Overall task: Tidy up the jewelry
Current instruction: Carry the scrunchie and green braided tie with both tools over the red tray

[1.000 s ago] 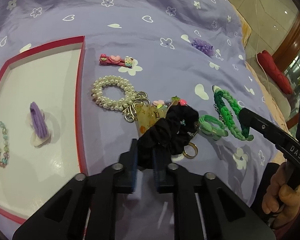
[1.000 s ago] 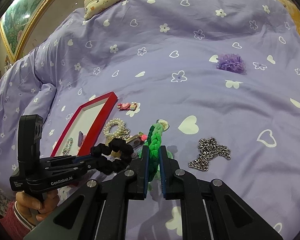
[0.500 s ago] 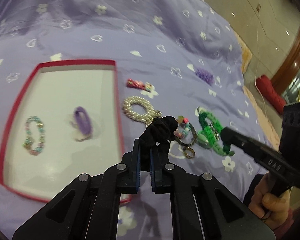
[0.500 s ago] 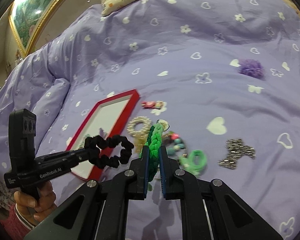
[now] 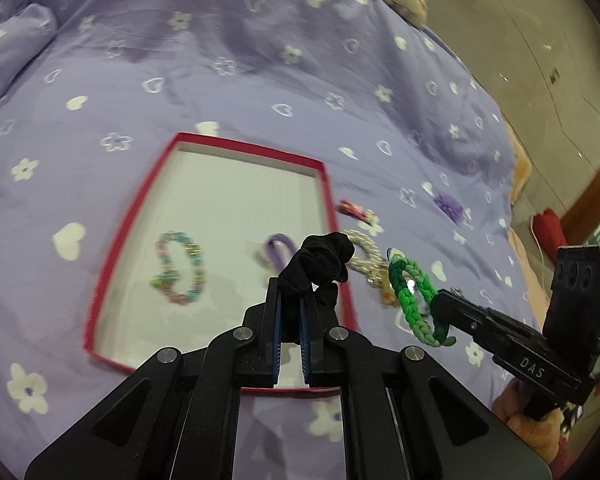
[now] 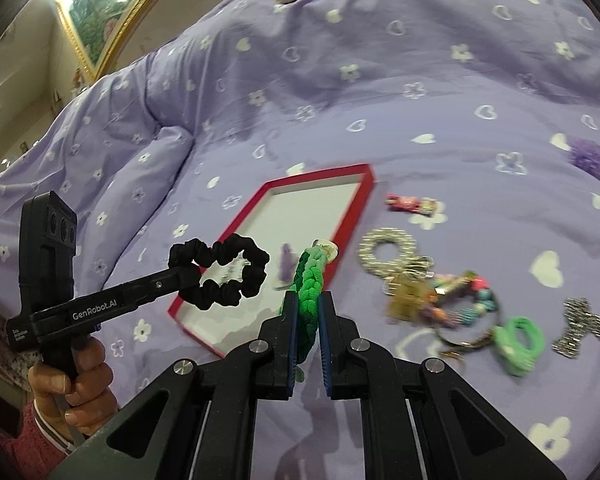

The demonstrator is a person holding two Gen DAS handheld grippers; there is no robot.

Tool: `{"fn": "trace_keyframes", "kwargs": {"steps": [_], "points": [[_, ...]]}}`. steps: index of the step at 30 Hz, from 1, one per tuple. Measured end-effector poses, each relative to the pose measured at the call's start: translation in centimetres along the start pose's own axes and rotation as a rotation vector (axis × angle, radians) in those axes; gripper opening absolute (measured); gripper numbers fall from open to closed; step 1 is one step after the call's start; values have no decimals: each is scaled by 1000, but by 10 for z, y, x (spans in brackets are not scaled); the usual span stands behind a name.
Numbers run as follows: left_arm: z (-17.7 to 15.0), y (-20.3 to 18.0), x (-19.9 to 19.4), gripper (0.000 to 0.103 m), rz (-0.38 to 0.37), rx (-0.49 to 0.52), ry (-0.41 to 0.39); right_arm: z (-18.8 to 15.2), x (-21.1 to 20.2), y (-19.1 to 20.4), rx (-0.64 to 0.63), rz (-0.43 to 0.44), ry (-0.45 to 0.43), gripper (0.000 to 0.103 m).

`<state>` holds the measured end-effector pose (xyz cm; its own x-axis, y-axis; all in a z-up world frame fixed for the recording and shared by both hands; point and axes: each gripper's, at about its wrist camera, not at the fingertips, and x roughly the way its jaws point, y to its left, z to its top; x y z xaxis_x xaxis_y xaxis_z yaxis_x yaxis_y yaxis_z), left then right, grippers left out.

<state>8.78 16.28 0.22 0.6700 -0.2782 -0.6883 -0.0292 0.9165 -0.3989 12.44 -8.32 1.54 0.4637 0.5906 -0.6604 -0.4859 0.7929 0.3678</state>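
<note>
Left wrist: ruffled black scrunchie (image 5: 320,260), looped.

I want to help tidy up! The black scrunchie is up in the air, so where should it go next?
Probably lower the left gripper a little toward the red tray. It is shut on the black scrunchie, which hangs above the tray's right part, near its rim. Bare white floor lies between the beaded bracelet and the purple clip, so it could land there.
</note>
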Motion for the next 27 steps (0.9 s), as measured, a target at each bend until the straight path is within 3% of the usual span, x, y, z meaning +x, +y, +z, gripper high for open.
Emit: {"fn": "trace_keyframes", "kwargs": {"steps": [15, 27], "points": [[-6, 60, 6, 6, 65, -119, 22, 6, 65, 48, -65, 96, 98, 9], [-21, 93, 41, 8, 144, -193, 138, -4, 113, 51, -106, 48, 225, 10]]}}
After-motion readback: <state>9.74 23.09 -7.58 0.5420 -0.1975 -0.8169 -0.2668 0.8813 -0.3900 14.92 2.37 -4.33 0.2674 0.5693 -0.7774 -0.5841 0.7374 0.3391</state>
